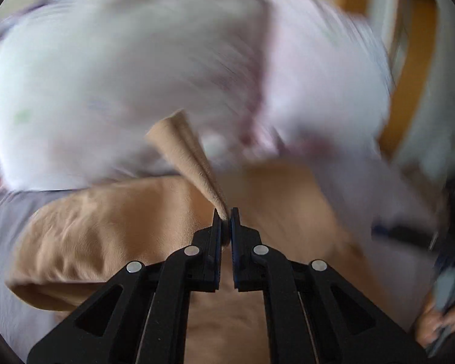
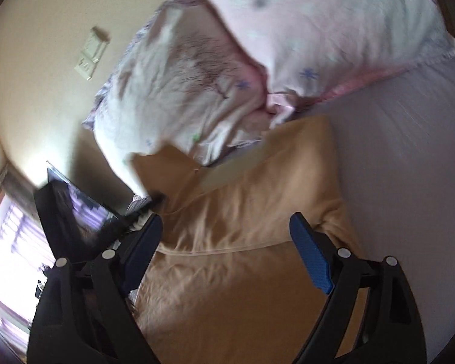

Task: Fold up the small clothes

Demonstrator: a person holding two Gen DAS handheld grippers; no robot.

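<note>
Left gripper (image 1: 226, 212) is pinched down on a peak of the tan garment (image 1: 106, 242), jaws nearly touching with the fabric bunched between the pads; the cloth rises as a taut ridge from the body of the garment into the jaws, so this corner is lifted off the bed sheet (image 1: 3, 227). Right gripper (image 2: 227, 242) is wide open with nothing in it, blue pads (image 2: 311, 261) spread, hovering above the middle of the garment (image 2: 242, 212); can't tell if the tips touch the cloth. Looks like a fold in progress: the left is carrying an edge over. To do it well, keep the pinch closed, move low and flat so the layer lays without dragging the rest, and bring the right down to pin or grab the matching edge so the fold line stays straight. Both views are motion-blurred, so slowing down before release would help. Garment lies spread on the sheet, directly under and ahead of both grippers, its far end running up to the two floral pillows (image 2: 197, 75) at the head of the bed; the garment's far corner sits just beside, possibly under, the nearer pillow. Risk: the lifted edge snagging that pillow.
</note>
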